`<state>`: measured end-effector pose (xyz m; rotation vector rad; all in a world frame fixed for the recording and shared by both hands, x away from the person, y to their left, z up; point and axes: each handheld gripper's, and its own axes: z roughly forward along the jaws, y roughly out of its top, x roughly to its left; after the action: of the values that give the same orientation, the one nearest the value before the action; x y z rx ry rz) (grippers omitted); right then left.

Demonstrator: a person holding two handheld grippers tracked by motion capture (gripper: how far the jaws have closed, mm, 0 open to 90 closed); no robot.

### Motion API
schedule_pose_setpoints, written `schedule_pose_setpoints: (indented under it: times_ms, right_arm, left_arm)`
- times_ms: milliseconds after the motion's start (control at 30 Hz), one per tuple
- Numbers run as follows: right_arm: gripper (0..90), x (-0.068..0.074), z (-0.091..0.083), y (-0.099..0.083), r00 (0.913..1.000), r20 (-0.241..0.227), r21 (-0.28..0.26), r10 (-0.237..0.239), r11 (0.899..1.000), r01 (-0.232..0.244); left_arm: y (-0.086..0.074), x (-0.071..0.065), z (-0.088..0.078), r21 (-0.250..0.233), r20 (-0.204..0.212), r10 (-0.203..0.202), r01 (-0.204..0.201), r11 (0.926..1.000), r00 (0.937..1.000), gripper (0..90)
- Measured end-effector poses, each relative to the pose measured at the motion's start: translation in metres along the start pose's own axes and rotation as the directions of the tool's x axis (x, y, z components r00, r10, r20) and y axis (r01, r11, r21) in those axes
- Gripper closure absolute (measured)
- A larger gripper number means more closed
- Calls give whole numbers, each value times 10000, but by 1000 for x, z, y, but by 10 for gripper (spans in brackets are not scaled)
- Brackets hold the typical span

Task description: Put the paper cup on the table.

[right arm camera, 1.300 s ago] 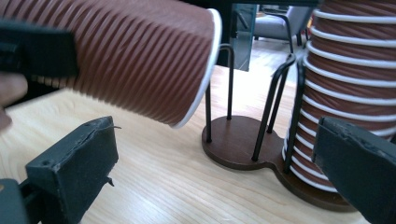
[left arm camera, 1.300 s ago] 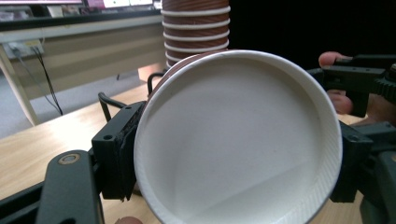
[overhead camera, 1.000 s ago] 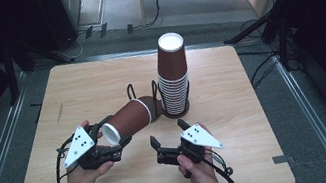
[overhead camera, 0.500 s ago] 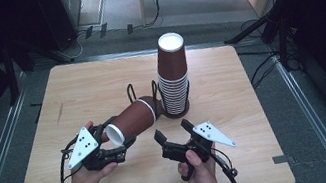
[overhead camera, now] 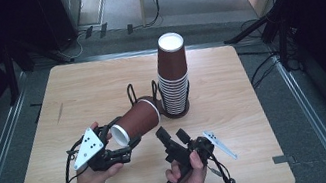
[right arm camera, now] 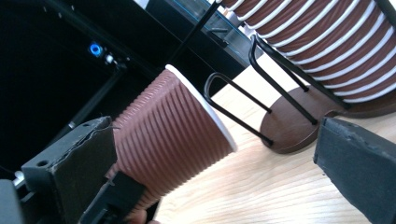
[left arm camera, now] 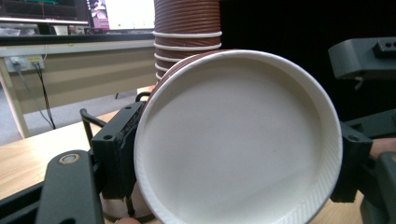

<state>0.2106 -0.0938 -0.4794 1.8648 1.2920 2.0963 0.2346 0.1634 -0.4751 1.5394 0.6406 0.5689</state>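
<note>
Bright, even light falls on the desk (overhead camera: 75, 96) from above, while everything around the desk sinks into near-black. Soft, short shadows sit close under the cup stack (overhead camera: 172, 77). In the left gripper view the held cup (left arm camera: 238, 140) is so close that its white inside looks soft and hazy. The right gripper view is tilted, and the claw pads nearest the lens blur.

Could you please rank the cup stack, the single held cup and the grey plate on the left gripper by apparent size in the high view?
1. cup stack, clearly largest.
2. held cup, lying tilted in the left gripper.
3. grey plate, smallest, though it sits nearer the camera, so the gap to the cup is unsure.
</note>
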Motion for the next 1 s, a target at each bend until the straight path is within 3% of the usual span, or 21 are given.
schedule_pose_setpoints:
  times_ms: [233, 267, 333, 433, 533, 667, 700, 800, 967, 1000]
  right_arm:
    - [0, 4, -3, 2, 9922, -180, -411, 1230, 9915, -1237]
    - [0, 5, -3, 2, 9852, -247, -552, 1695, 9838, -1706]
    - [0, 5, -3, 2, 9818, -280, -570, 1876, 9803, -1890]
    - [0, 8, -2, 1, 9639, -297, -632, 2645, 9619, -2659]
    - [0, 9, 1, -1, 9515, -317, -595, 3059, 9497, -3074]
    - [0, 9, 4, -2, 9425, -250, -593, 3333, 9406, -3342]
    - [0, 9, 5, -2, 9341, -353, -521, 3552, 9328, -3567]
    - [0, 7, 8, -4, 9218, -268, -481, 3867, 9206, -3875]
    - [0, 5, 12, -7, 8797, -421, -308, 4737, 8794, -4750]
    - [0, 4, 12, -8, 8757, -412, -277, 4812, 8755, -4824]
  left_arm:
    - [-6, -5, 5, -10, 20, -225, 225, 9997, 9997, 228]
    - [-6, -6, 5, -19, 50, -247, 247, 9997, 9997, 228]
    - [-7, -8, 7, -65, 81, -303, 304, 9995, 9995, 228]
    - [-7, -10, 8, -81, 169, -310, 311, 9995, 9994, 228]
    - [-7, -12, 9, -58, 275, -356, 357, 9993, 9990, 229]
    - [-7, -13, 9, -133, 288, -367, 370, 9992, 9989, 229]
    - [-7, -13, 9, -139, 295, -376, 380, 9992, 9989, 229]
    - [-7, -14, 9, -234, 384, -376, 385, 9990, 9986, 229]
    - [-7, -18, 11, -314, 514, -346, 362, 9989, 9981, 230]
    - [-8, -19, 11, -286, 530, -334, 350, 9990, 9980, 230]
